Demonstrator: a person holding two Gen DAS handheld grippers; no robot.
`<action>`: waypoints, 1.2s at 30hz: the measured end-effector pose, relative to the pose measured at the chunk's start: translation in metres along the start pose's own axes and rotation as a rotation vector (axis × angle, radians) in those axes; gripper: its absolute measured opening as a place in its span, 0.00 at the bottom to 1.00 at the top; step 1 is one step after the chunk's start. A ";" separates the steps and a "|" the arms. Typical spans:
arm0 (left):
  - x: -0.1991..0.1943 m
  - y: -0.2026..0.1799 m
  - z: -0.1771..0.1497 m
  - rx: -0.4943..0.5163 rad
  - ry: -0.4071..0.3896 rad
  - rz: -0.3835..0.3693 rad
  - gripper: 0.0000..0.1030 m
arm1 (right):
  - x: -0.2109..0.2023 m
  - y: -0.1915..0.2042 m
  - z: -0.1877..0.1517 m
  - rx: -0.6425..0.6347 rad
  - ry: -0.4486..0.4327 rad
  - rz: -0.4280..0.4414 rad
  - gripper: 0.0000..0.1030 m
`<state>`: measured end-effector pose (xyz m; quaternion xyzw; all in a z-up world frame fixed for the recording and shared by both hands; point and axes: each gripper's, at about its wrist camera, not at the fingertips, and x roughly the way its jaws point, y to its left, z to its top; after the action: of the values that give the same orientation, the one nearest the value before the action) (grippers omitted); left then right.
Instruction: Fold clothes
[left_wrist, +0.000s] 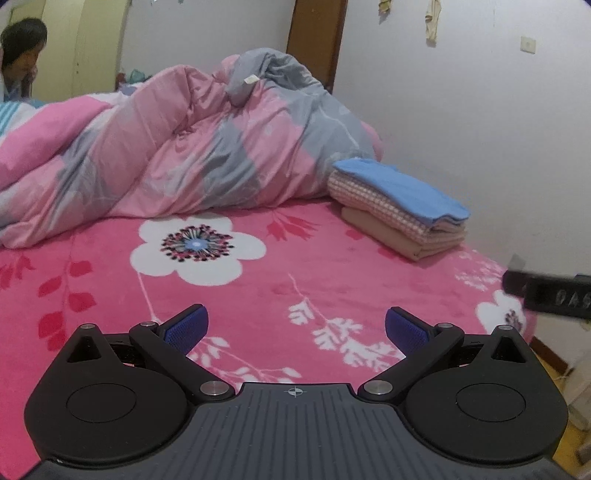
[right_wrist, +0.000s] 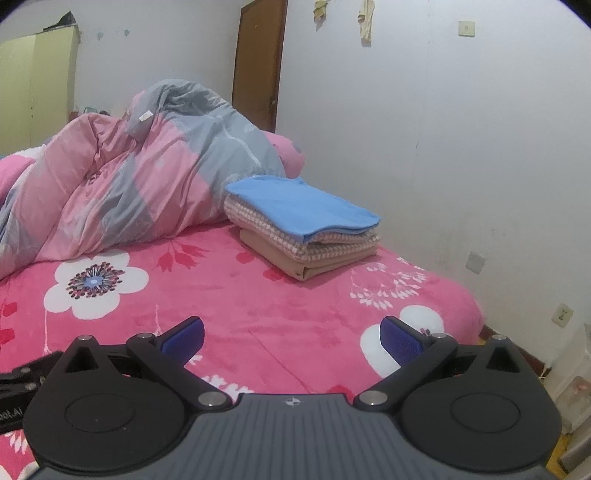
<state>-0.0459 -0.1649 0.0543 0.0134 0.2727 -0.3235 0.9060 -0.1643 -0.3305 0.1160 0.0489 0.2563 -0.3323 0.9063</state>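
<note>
1. Blue garment tops the folded stack (right_wrist: 303, 236) at the bed's (right_wrist: 258, 314) far right, beside the duvet (right_wrist: 129, 177)
2. Left gripper (left_wrist: 295, 326) and right gripper (right_wrist: 291, 334): jaws spread, empty
3. Likely finished; further items should land square on top

A bed (left_wrist: 280, 295) covered by a pink fleece blanket with big white flowers carries two things. A crumpled pink-and-grey quilt (left_wrist: 177, 147) is heaped along the far edge. Just beside it, near the far right corner by the wall, sits a stack of folded clothes (right_wrist: 303, 229): beige at the bottom, a checked piece between, blue on top.
</note>
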 end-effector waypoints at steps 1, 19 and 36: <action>0.002 -0.001 0.001 -0.004 0.009 -0.011 1.00 | 0.001 0.001 0.000 -0.008 0.007 -0.002 1.00; 0.018 -0.037 0.004 0.024 0.063 0.015 1.00 | 0.012 -0.037 -0.009 0.005 0.032 -0.023 1.00; 0.018 -0.071 -0.001 0.092 0.047 0.018 1.00 | 0.014 -0.059 -0.011 0.004 0.038 -0.011 1.00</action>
<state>-0.0769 -0.2311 0.0556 0.0652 0.2788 -0.3269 0.9006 -0.1971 -0.3808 0.1041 0.0556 0.2733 -0.3366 0.8994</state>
